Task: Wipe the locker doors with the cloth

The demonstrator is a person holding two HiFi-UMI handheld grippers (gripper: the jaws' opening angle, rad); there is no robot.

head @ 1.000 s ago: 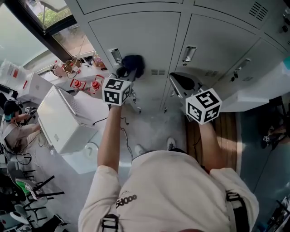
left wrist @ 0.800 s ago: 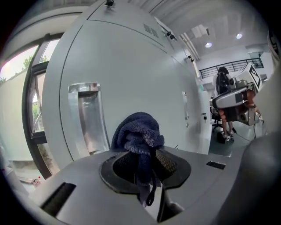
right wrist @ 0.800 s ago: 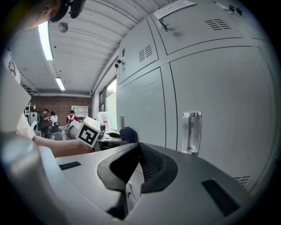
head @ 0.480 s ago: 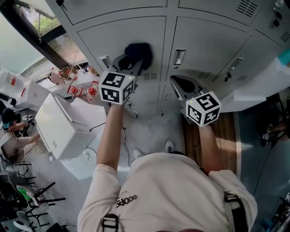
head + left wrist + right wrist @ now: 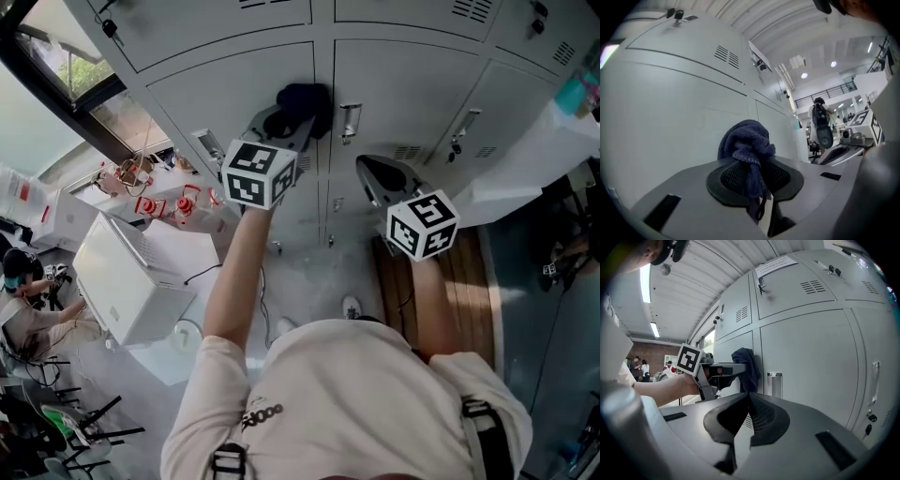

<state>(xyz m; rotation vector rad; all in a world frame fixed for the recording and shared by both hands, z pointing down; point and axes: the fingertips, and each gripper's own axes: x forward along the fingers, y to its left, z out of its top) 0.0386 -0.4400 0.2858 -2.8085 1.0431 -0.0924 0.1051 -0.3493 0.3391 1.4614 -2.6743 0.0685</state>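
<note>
A dark blue cloth (image 5: 305, 101) is bunched against a grey locker door (image 5: 225, 89), close to its right edge and at the height of the neighbouring door's handle (image 5: 349, 122). My left gripper (image 5: 286, 122) is shut on the cloth (image 5: 745, 143), pressing it to the door (image 5: 670, 108). Lower and to the right, my right gripper (image 5: 375, 173) is held away from the lockers. Its jaws meet at the tips with nothing between them (image 5: 749, 394). The right gripper view also shows the cloth (image 5: 744, 366) and the handle (image 5: 774, 383).
More grey locker doors (image 5: 412, 94) run to the right and above. A white box (image 5: 131, 277) and a table with small red items (image 5: 164, 204) stand at the left under a window (image 5: 66, 66). A wooden strip (image 5: 469, 272) lies below right. A seated person (image 5: 19, 281) is far left.
The left gripper has carried the cloth up and to the right across the door, towards the seam between doors. The right gripper has hardly moved.
</note>
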